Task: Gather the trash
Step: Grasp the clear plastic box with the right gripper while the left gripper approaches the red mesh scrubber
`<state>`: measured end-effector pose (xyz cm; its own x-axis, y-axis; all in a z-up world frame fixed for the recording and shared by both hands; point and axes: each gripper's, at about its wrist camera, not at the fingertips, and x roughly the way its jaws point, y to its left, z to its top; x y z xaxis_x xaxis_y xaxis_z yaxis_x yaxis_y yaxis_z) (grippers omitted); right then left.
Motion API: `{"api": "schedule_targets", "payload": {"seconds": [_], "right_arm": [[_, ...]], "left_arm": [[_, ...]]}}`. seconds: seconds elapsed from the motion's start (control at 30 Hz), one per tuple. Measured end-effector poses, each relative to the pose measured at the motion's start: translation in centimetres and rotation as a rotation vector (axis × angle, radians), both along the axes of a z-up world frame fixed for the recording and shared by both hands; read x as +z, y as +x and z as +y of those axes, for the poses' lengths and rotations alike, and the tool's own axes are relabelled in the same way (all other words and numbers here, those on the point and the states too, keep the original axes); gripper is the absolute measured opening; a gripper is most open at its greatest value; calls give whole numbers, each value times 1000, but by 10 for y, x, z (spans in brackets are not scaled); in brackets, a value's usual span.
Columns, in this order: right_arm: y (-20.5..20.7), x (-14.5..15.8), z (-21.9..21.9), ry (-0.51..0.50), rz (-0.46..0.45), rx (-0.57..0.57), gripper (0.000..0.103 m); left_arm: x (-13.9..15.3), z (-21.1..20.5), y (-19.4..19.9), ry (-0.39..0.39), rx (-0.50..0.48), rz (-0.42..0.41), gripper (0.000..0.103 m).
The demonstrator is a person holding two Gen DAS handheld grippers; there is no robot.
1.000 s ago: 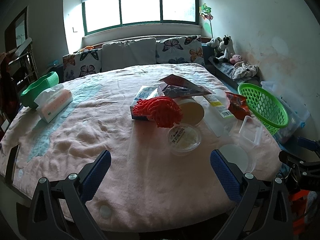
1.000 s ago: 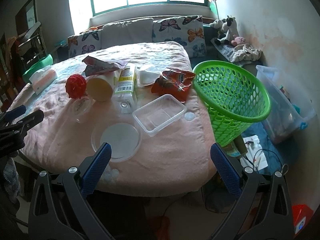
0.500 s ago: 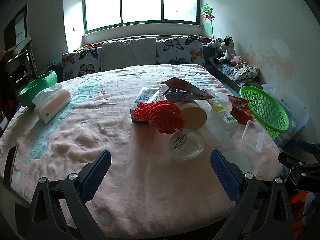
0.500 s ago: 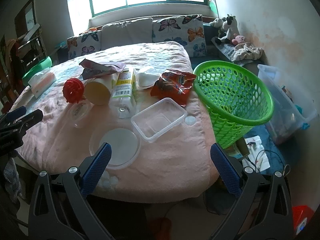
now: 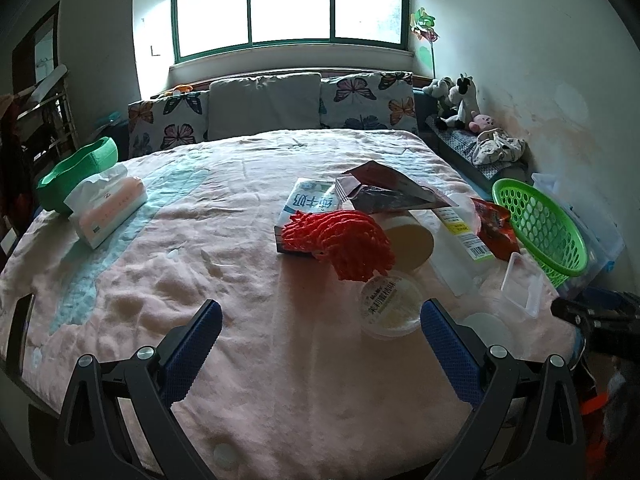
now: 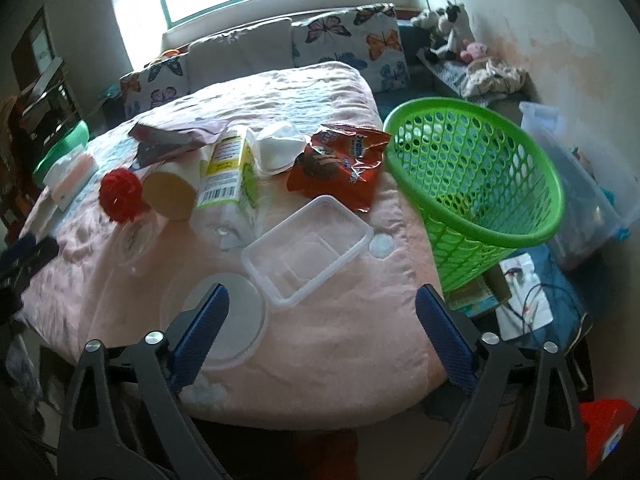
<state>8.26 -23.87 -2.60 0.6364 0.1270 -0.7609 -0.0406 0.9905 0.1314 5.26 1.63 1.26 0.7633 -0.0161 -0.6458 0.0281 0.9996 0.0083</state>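
Trash lies on the pink bed: a red foam net (image 5: 340,240), a milk carton (image 5: 306,202), a dark foil bag (image 5: 384,192), a round clear tub (image 5: 390,306), a clear rectangular tray (image 6: 306,248), a red snack bag (image 6: 340,164), a round clear lid (image 6: 224,316) and a yellow-labelled bottle (image 6: 228,172). A green mesh basket (image 6: 480,184) stands beside the bed's right edge. My left gripper (image 5: 320,352) is open and empty above the bed's near part. My right gripper (image 6: 322,340) is open and empty, just short of the tray and lid.
A tissue pack (image 5: 106,210) and a green bowl (image 5: 76,172) sit at the bed's left. Butterfly pillows (image 5: 368,98) line the far end. A clear storage bin (image 6: 580,184) and papers with cables (image 6: 524,304) lie on the floor right of the basket.
Both grippers have moved forward toward the bed; the trash looks nearer. The right view has tilted down toward the tray and lid. Both stay open and empty.
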Motion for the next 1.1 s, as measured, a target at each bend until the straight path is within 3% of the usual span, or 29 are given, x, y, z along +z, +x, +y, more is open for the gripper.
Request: {"api": "schedule_targets", "payload": {"seconds": [0.37,0.77,1.1], "right_arm": [[54,-10,-14,187,167,-95,83],[94,-33,-23,267,304,-207,71],[104,-36,-22,251,308,-205,61]], "left_arm": [[-6,16,12,-20,-21,3,96],[-14,33,19,-51,-35,13,96],[-27,28,22,-60,-66,46,96]]}}
